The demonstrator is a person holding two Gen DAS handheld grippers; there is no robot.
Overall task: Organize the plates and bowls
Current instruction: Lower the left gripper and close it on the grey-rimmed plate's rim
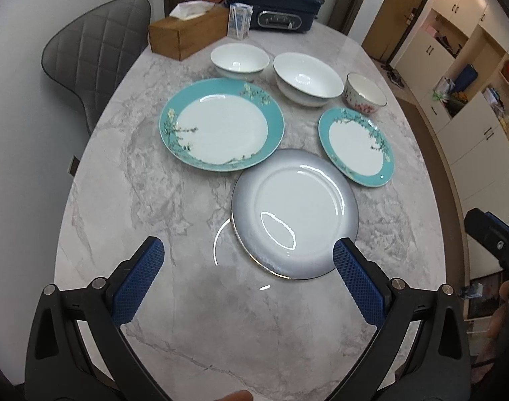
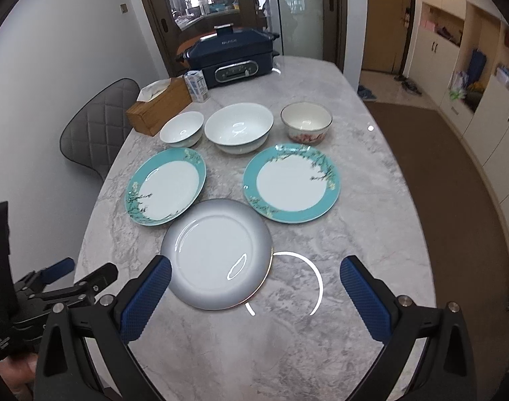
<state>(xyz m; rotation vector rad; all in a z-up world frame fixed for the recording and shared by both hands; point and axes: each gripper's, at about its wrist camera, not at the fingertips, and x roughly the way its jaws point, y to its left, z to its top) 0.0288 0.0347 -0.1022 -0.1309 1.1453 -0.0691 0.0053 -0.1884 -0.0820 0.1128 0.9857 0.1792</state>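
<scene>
Above the near end of the table, left gripper (image 1: 248, 252) hangs with fingers spread wide, nothing between them; pads (image 1: 139, 277) are blue, cross-hatched rubber on black hinged arms. Right gripper (image 2: 255, 272) same build, fingers also wide apart and empty, its left pad (image 2: 147, 295) just over the rim of the grey plate (image 2: 217, 254).

Grey plate: round, glossy, white centre fading to a grey rim with a thin metallic edge, nearest of the dishes, lying flat. Behind it to the left, large teal plate (image 1: 221, 123), white well, broad teal band with a branch-and-blossom print; its edge is just beside the grey plate's. To the right, small teal plate (image 1: 356, 147), same pattern, also close to the grey one.

Back row, three bowls apart from each other: small white bowl (image 1: 239, 60), big white bowl (image 1: 307, 78), both plain glossy, and a floral bowl (image 1: 366, 93) with pink flowers outside and a dark rim line.

Table (image 1: 174, 200) is an oval slab, grey-veined marble look, polished, ring-light reflection showing. Far end: wooden tissue box (image 1: 184, 35), small carton (image 1: 239, 21), navy electric cooker (image 1: 277, 8) with a control panel. Grey quilted chair (image 1: 94, 53) at the left side.
</scene>
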